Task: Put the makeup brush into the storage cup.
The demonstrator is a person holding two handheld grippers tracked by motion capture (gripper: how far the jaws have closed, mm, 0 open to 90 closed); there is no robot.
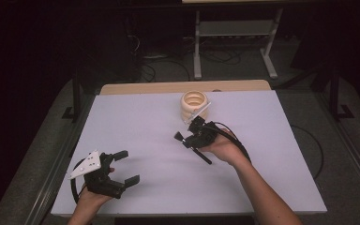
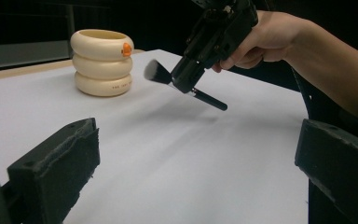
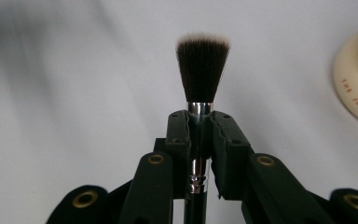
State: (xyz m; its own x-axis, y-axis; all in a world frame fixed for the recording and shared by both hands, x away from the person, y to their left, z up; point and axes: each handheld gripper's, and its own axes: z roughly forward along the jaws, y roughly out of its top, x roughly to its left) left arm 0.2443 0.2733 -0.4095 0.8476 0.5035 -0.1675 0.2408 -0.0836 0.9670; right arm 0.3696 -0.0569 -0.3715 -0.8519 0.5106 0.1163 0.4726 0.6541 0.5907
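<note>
Brush (image 1: 191, 142) slants, bristles toward upper left.

On the white worktop (image 1: 136, 136) there was one cream holder of three stacked rings (image 1: 194, 106), one black-bristled makeup brush with a black handle (image 1: 192, 143), and two black claws (image 1: 122, 168) (image 1: 191, 136).
</note>
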